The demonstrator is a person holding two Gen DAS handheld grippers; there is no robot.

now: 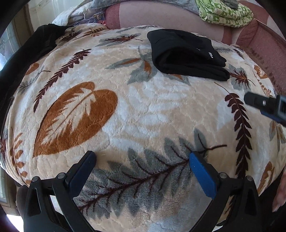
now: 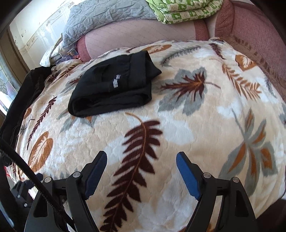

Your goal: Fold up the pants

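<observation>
The plush blanket [image 1: 146, 107] fills nearly everything I see: thick cream pile, quilted into soft lumps, printed with rust, grey and dark maroon leaves and fern fronds. Its edges curve out of sight at the rim of both my views, so I cannot tell how far it runs. Behind it a pinkish-red sofa back [image 2: 250, 26] rises, ribbed and coarse, cut off at the top. On it lie a green and white patterned cloth [image 2: 184, 10], folded, and a grey quilted cover [image 2: 107, 16], both only partly in frame.

A dark heap [image 1: 32, 48] sits at the far left edge of the blanket; it is black and shapeless, and I cannot make out what it is.

The pants [image 2: 114, 85] lie on the far part of the blanket, well apart from me: matte black knit, folded into a thick compact bundle with rounded layered edges. A small pale mark on them is too blurred to read.

My left gripper [image 1: 143, 162] hovers over a grey fern print, blue-padded fingers spread wide with nothing but blanket between them. My right gripper [image 2: 141, 164] is likewise spread apart and empty, above a maroon fern; from the left view only one black and blue finger of it pokes in at the right edge. A black cable [image 2: 35, 178] crosses the lower left of the right view.
</observation>
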